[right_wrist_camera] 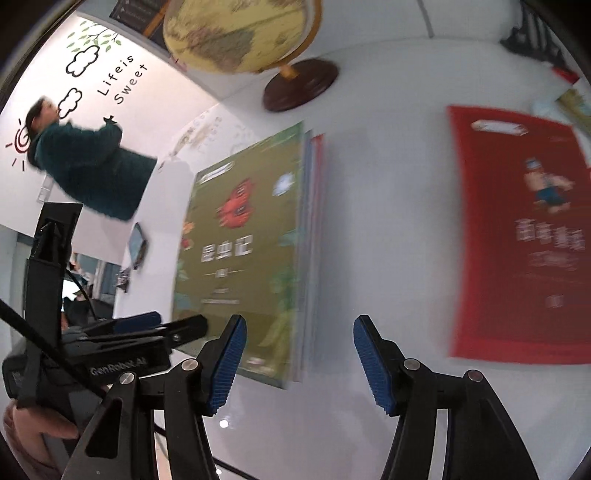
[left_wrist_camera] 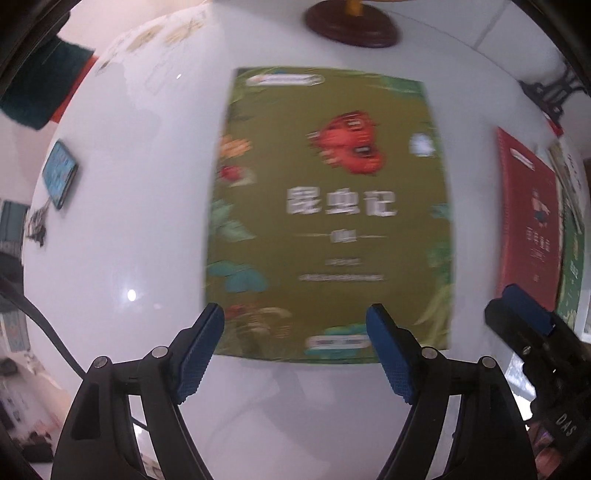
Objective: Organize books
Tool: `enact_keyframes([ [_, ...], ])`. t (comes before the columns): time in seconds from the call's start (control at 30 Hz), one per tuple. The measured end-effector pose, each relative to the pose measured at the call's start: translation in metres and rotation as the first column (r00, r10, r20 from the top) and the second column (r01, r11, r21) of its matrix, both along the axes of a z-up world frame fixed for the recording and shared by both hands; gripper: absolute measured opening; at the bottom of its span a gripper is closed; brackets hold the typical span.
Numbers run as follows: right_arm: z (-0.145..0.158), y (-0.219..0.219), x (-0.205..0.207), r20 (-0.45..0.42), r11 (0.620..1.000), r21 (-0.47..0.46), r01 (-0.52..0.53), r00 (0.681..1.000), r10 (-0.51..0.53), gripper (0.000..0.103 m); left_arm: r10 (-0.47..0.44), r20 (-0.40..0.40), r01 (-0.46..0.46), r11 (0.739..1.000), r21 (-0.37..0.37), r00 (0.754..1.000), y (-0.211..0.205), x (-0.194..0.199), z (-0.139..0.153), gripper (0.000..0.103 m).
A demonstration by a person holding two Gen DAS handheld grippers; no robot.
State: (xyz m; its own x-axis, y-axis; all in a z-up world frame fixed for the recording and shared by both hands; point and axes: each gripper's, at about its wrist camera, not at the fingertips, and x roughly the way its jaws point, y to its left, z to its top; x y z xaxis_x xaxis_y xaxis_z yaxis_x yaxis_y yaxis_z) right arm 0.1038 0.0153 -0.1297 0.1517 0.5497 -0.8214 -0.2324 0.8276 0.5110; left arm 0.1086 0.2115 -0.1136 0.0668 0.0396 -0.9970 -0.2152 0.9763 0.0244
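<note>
A green book (left_wrist_camera: 328,214) with a red insect on its cover lies flat on the white table (left_wrist_camera: 129,221). My left gripper (left_wrist_camera: 295,321) hangs over the book's near edge, open, and its blue pads touch nothing. In the right wrist view the green book (right_wrist_camera: 240,240) tops a stack of several thin books (right_wrist_camera: 314,221). A red book (right_wrist_camera: 517,236) lies apart to the right, seen too in the left wrist view as the red book (left_wrist_camera: 528,221). My right gripper (right_wrist_camera: 299,332) is open over bare table between the stack and the red book. The left gripper (right_wrist_camera: 162,325) shows at the stack's near left corner.
A globe (right_wrist_camera: 240,33) on a dark wooden base (right_wrist_camera: 301,86) stands behind the stack. A phone (left_wrist_camera: 59,173) and keys (left_wrist_camera: 37,225) lie to the left. A person in a dark green coat (right_wrist_camera: 92,173) stands beyond the table. More books (right_wrist_camera: 576,103) lie far right.
</note>
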Motion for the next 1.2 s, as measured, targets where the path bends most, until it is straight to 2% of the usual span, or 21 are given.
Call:
enact_keyframes([
  [0.1, 0.008, -0.032, 0.004, 0.039, 0.999, -0.035, 0.025, 0.999, -0.024, 0.059, -0.056, 0.016, 0.057, 0.998, -0.009, 0.998, -0.030, 0.010, 0.005, 0.078],
  [0.27, 0.013, -0.100, 0.009, 0.071, 0.988, -0.070, 0.134, 0.989, -0.129, 0.059, -0.159, 0.052, 0.161, 0.987, -0.028, 0.986, -0.089, 0.029, 0.011, 0.078],
  [0.47, 0.002, -0.185, 0.005, 0.040, 0.949, -0.047, 0.312, 0.950, -0.310, 0.059, -0.243, 0.068, 0.247, 0.967, -0.068, 0.968, -0.154, 0.047, 0.006, 0.078],
  [0.63, -0.005, -0.231, 0.001, 0.026, 0.921, -0.024, 0.389, 0.921, -0.388, 0.059, -0.287, 0.053, 0.291, 0.954, -0.076, 0.956, -0.170, 0.055, -0.008, 0.078],
  [0.8, -0.011, -0.249, -0.001, 0.019, 0.909, 0.032, 0.416, 0.909, -0.416, 0.059, -0.273, 0.057, 0.278, 0.955, -0.105, 0.960, -0.180, 0.063, -0.025, 0.078],
  [1.0, -0.016, -0.234, 0.010, 0.039, 0.927, 0.090, 0.364, 0.929, -0.369, 0.059, -0.275, 0.065, 0.282, 0.948, -0.146, 0.959, -0.186, 0.068, -0.040, 0.078],
  [1.1, -0.025, -0.229, 0.022, 0.015, 0.930, 0.121, 0.348, 0.936, -0.353, 0.059, -0.276, 0.071, 0.285, 0.943, -0.175, 0.958, -0.183, 0.065, -0.046, 0.078],
  [1.2, -0.033, -0.227, 0.031, 0.006, 0.932, 0.102, 0.348, 0.937, -0.350, 0.059, -0.275, 0.065, 0.283, 0.940, -0.191, 0.959, -0.182, 0.065, -0.053, 0.077],
])
